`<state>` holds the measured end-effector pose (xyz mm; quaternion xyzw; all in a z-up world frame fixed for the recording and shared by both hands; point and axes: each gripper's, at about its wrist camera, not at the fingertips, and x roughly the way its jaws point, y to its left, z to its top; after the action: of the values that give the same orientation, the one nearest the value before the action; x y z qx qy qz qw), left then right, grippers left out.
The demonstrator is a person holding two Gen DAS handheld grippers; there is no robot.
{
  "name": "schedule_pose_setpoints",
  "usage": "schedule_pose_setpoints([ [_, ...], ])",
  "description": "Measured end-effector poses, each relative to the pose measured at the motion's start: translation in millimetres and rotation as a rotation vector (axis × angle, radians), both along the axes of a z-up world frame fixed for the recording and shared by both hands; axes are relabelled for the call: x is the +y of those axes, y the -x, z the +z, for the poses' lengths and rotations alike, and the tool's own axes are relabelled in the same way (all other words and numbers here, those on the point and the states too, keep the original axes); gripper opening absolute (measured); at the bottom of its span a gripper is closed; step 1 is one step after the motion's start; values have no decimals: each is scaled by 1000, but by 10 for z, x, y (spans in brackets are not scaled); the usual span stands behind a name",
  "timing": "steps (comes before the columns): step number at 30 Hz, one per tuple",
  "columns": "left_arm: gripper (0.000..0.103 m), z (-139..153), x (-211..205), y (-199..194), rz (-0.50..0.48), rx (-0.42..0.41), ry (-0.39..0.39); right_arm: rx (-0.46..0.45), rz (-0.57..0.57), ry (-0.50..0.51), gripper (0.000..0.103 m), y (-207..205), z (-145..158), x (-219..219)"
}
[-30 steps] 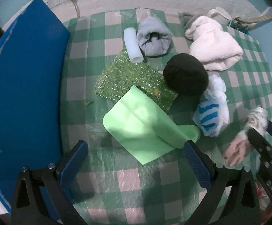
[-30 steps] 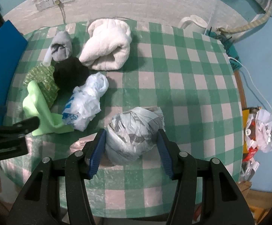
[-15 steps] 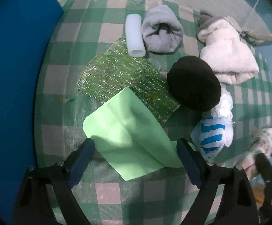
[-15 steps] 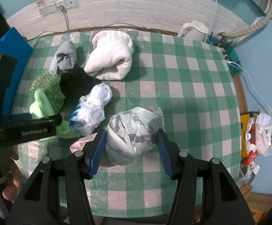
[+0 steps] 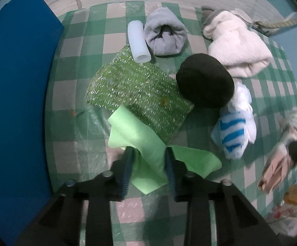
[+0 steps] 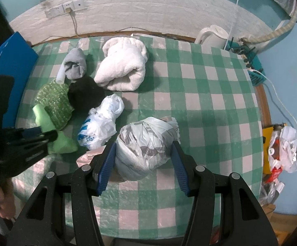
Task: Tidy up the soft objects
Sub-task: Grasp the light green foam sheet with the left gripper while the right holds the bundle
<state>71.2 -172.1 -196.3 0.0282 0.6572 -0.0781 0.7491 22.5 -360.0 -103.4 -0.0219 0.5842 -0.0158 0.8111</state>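
My left gripper (image 5: 148,160) is shut on a light green cloth (image 5: 146,143), bunched up between its fingers; the cloth also shows in the right wrist view (image 6: 46,121). Beyond it lie a glittery green scrubber cloth (image 5: 136,90), a black round cushion (image 5: 206,80), a white foam tube (image 5: 138,41), a rolled grey sock (image 5: 165,34) and a cream towel (image 5: 236,49). My right gripper (image 6: 143,162) is shut on a crumpled grey-white plastic bag (image 6: 146,145) resting on the checked table (image 6: 210,102). A blue-striped white bag (image 6: 101,123) lies left of it.
A blue board (image 5: 15,102) stands along the table's left edge. A white kettle (image 6: 214,34) and cables sit at the back right. A bag of rubbish (image 6: 288,147) hangs beyond the right edge. A brick wall with sockets (image 6: 64,10) is behind.
My left gripper moved forward over the light green cloth and closed on it, bunching it up. The right gripper stays on the plastic bag.
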Motion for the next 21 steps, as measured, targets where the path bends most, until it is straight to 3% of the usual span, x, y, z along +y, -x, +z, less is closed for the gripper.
schedule_pose_setpoints([
  [4,15,56,188,94,-19,-7,28,-1,-1,-12,54,-7,25,5],
  [21,14,831,284,460,-161,-228,-42,-67,69,-2,54,-23,367,363],
])
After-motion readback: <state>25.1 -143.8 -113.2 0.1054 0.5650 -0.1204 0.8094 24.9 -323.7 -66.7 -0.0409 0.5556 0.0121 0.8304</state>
